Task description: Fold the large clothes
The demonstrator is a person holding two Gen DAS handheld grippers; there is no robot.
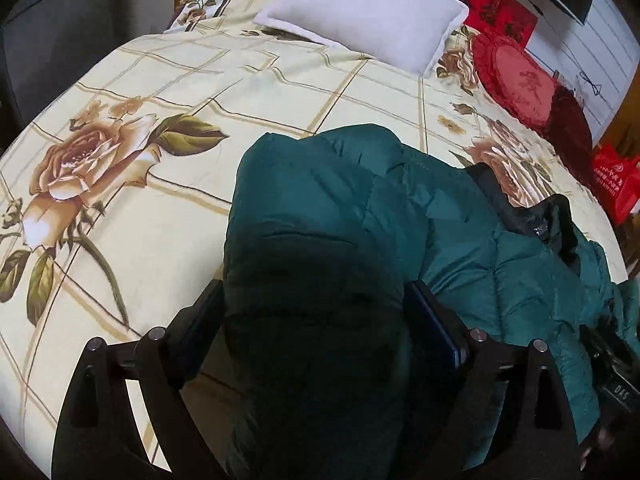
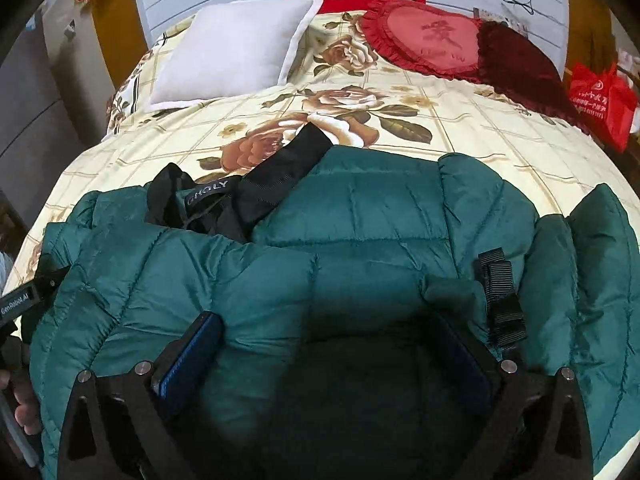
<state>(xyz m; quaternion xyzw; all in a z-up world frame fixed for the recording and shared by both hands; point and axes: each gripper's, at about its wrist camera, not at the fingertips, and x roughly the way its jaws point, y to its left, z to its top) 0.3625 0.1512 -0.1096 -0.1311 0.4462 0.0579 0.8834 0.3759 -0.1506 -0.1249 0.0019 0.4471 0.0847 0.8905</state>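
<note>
A teal puffer jacket (image 1: 480,240) lies across the near half of a bed, its black collar (image 2: 256,196) turned up toward the pillows. One puffy sleeve (image 1: 312,208) rises toward the left wrist camera and fills the gap of my left gripper (image 1: 312,286), whose jaws stand wide and look open around it. My right gripper (image 2: 326,316) is open too, its fingers spread wide on the jacket's body (image 2: 360,208), with the blue pad (image 2: 188,356) lying bare on the fabric. A black webbing strap (image 2: 500,300) sits beside the right finger.
The bed has a cream floral sheet (image 1: 140,200). At its far end lie a white pillow (image 2: 236,48), a red heart cushion (image 2: 432,40) and a dark red cushion (image 2: 516,68). A red bag (image 2: 604,100) stands off the bed's right side. A dark cabinet (image 1: 60,32) is to the left.
</note>
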